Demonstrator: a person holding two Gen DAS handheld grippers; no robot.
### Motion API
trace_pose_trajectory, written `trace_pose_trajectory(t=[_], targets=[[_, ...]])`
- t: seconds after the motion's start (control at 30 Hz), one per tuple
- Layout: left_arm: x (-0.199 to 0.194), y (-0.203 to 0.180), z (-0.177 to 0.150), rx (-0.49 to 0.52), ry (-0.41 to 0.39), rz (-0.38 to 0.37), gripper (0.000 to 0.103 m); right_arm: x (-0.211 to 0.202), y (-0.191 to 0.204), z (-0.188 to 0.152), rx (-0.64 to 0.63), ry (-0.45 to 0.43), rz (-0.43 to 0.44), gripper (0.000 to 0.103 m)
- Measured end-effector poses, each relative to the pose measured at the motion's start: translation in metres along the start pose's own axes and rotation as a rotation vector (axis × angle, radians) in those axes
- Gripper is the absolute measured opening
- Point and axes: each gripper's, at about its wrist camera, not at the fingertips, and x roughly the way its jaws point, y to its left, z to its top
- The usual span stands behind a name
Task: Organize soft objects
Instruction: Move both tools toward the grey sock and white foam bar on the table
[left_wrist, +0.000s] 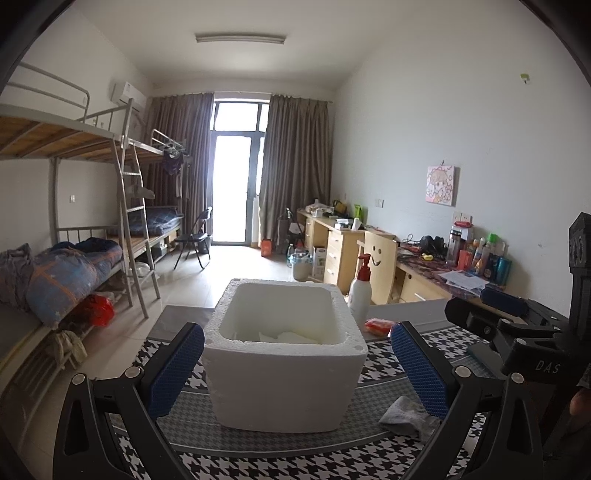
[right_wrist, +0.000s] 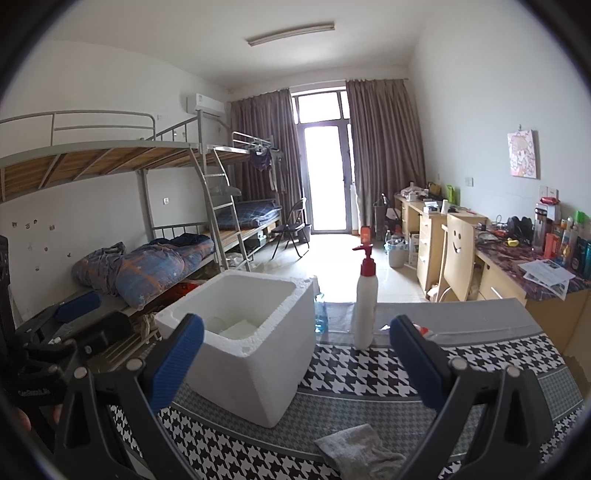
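Here I hold both tongs level and wide apart, empty: left tongs (left_wrist: 297, 365) facing the white square foam box (left_wrist: 284, 384), right tongs (right_wrist: 295, 363) above what may be a crumpled grey cloth (right_wrist: 360, 452).

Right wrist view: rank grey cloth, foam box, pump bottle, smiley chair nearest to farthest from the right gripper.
From the right gripper, jaws open:
1. grey cloth, on the mat just below the fingers.
2. foam box, front left, beside the left finger.
3. pump bottle, upright behind the box, centre.
4. smiley chair, far right by the desk.

Foam box (left_wrist: 284, 354) mouth open above, pump bottle (right_wrist: 365, 299) just beside — cloth (right_wrist: 360, 452) unobstructed
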Motion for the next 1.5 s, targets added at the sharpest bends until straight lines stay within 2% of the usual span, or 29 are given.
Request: trace_pose_trajectory(t=[0.37, 0.6, 0.9, 1.5], targets=[[0.003, -0.004, -0.011, -0.001, 0.009, -0.005, 0.102, -0.011, -0.007, -0.006, 0.008, -0.022, -0.014, 0.102], [0.004, -0.005, -0.016, 0.005, 0.005, -0.001, 0.102, -0.013, -0.010, -0.014, 0.000, -0.004, -0.036, 0.102], [0.011, -0.005, -0.024, 0.002, 0.027, -0.027, 0.102, -0.014, -0.018, -0.023, 0.019, 0.007, -0.050, 0.102], [0.025, -0.015, -0.039, 0.016, 0.072, -0.101, 0.102, -0.017, -0.040, -0.041, 0.066, 0.024, -0.158, 0.102]])
